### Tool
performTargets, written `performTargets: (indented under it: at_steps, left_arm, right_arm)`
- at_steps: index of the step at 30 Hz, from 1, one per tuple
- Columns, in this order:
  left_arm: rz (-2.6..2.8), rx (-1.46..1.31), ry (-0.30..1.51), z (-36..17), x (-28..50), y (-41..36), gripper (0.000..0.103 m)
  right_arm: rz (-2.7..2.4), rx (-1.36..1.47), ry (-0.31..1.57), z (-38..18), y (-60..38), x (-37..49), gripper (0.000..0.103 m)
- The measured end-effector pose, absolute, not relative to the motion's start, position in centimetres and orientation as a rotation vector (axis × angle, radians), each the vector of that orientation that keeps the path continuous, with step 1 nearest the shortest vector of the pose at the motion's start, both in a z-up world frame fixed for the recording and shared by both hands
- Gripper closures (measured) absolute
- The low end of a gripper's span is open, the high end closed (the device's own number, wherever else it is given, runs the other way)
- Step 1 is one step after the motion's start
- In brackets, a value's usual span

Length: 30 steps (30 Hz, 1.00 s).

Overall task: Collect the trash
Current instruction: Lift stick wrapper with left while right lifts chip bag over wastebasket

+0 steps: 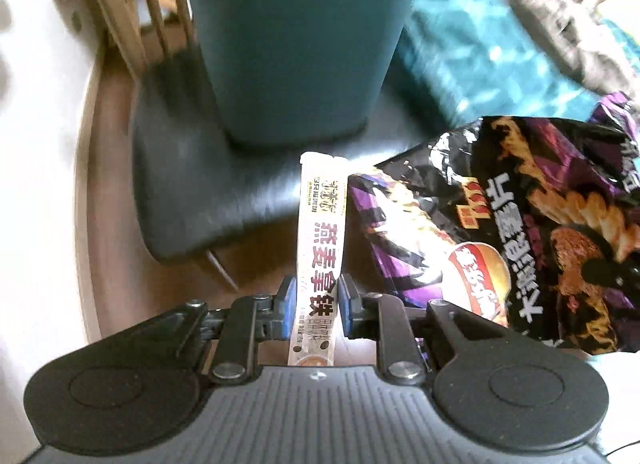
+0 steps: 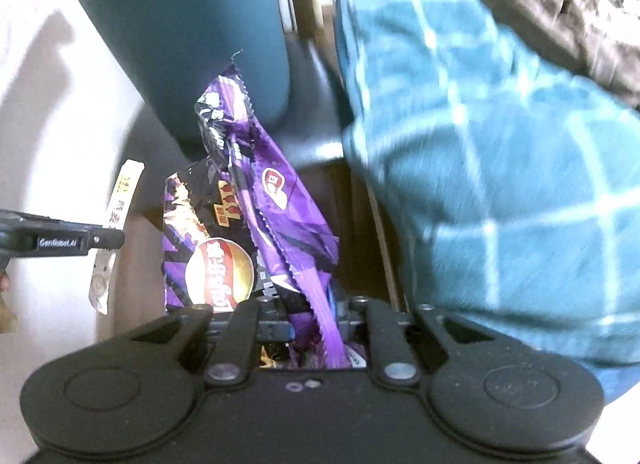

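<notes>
Between the blue pads of the left gripper (image 1: 318, 306): a narrow white sachet (image 1: 318, 248) with printed characters, clamped near its lower end, long axis running straight away from the camera, far end pointing up toward the bin

Just right of the sachet, close but whether touching cannot be told: a crumpled black-and-purple chip bag (image 1: 520, 232), printing upside down in the left wrist view

Clenched in the right gripper (image 2: 310, 324): the same chip bag (image 2: 208, 248) together with a purple wrapper (image 2: 276, 203), both bunched between the fingers, the wrapper's long axis slanting up and to the left, torn tip toward the bin (image 2: 200, 43)

Seen from the right wrist, off to the left: the left gripper (image 2: 108, 240) side-on, sachet (image 2: 116, 207) standing roughly upright through it

Farther on: a black padded chair seat (image 1: 192, 191) carrying a tall teal bin (image 1: 296, 43), its top cut off by the frame, contents not visible

Behind the seat: wooden chair slats (image 1: 132, 15)

To the right and beyond: a teal checked blanket (image 2: 500, 163) with a grey-brown cloth (image 2: 560, 23) lying on it
</notes>
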<state>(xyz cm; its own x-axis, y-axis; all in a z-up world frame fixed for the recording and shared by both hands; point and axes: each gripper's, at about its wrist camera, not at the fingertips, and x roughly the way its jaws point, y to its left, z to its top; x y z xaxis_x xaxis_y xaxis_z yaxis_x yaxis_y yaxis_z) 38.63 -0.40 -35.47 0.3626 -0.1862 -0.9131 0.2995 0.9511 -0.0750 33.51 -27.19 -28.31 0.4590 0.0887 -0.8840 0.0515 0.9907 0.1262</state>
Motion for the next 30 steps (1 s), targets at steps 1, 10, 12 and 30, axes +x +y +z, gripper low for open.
performTargets:
  at_steps: [1,10,12,30]
  left_arm:
    - [-0.316,0.107,1.138,-33.6,38.7,-0.1,0.082]
    - [-0.378,0.057,0.945,-18.1,39.5,3.2,0.082]
    - [-0.398,0.053,0.902,-16.1,40.1,3.6,0.082]
    - [-0.451,0.124,0.772,-5.8,48.6,2.7,0.082]
  right_arm:
    - [0.028,0.146,1.077,-26.4,-27.2,33.4,0.089]
    - [0.042,0.196,0.92,-13.1,-25.1,35.5,0.09]
    - [0.034,0.204,0.879,-10.6,-24.5,35.7,0.09]
    - [-0.013,0.158,0.705,-1.0,-20.2,46.6,0.09]
